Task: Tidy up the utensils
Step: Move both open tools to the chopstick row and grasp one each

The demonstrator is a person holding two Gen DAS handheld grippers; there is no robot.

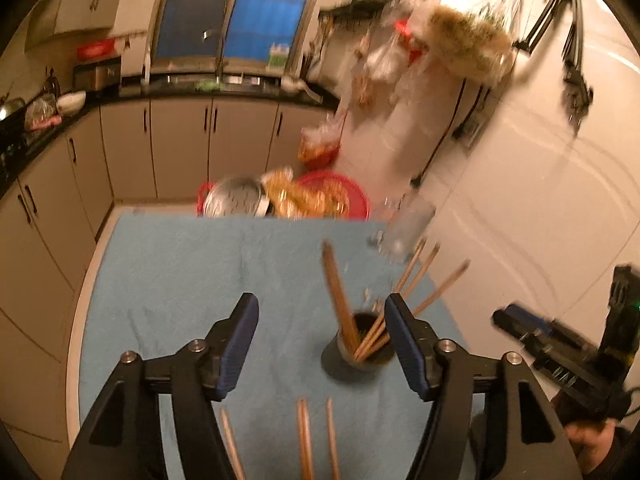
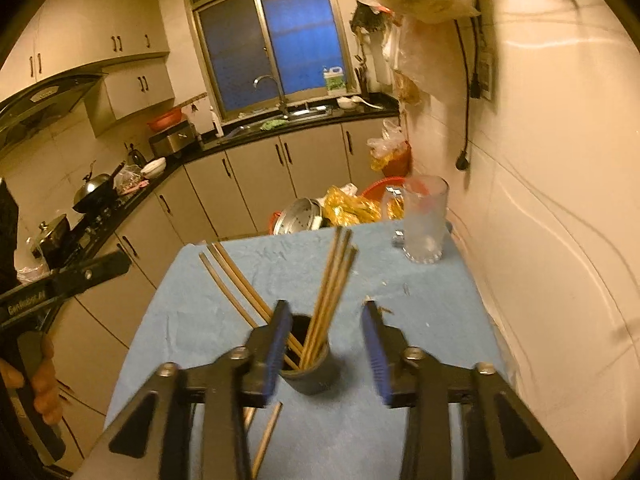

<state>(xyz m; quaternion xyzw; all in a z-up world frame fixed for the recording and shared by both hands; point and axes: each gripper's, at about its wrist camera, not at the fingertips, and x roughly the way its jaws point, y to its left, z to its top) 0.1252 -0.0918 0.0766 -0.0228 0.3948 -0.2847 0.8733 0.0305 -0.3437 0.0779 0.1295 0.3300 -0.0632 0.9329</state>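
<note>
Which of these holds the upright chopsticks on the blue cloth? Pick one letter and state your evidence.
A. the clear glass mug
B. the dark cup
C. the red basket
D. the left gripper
B: the upright chopsticks stand bunched in the dark cup, while the clear glass mug near the wall holds none and both grippers are open with nothing between their pads.

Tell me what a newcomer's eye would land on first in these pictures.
First, the dark round cup bristling with wooden chopsticks, standing on the light blue cloth right ahead of both open grippers' blue-padded fingers. Next, the loose wooden chopsticks lying on the cloth nearer the camera, and the clear glass mug at the cloth's far corner by the white wall.
</note>
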